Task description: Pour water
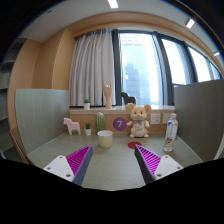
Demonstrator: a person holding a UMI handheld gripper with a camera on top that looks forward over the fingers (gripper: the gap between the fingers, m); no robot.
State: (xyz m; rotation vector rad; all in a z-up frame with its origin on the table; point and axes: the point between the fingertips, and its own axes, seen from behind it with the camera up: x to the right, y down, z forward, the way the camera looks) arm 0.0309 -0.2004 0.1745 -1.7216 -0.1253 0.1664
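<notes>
A clear plastic water bottle [170, 131] with a light cap stands upright on the desk beyond my right finger. A white cup [105, 139] stands on the desk ahead of the fingers, a little left of the middle. My gripper [112, 160] is open and empty above the desk, its two magenta pads [80, 160] spread wide apart. Both the cup and the bottle are well ahead of the fingertips and untouched.
A plush bear [138, 120], a purple round sign [120, 124], a small cactus pot [100, 122] and a white animal figurine [72, 126] line the back of the desk [112, 168]. A small red item [132, 145] lies near the bear. Partition walls flank both sides.
</notes>
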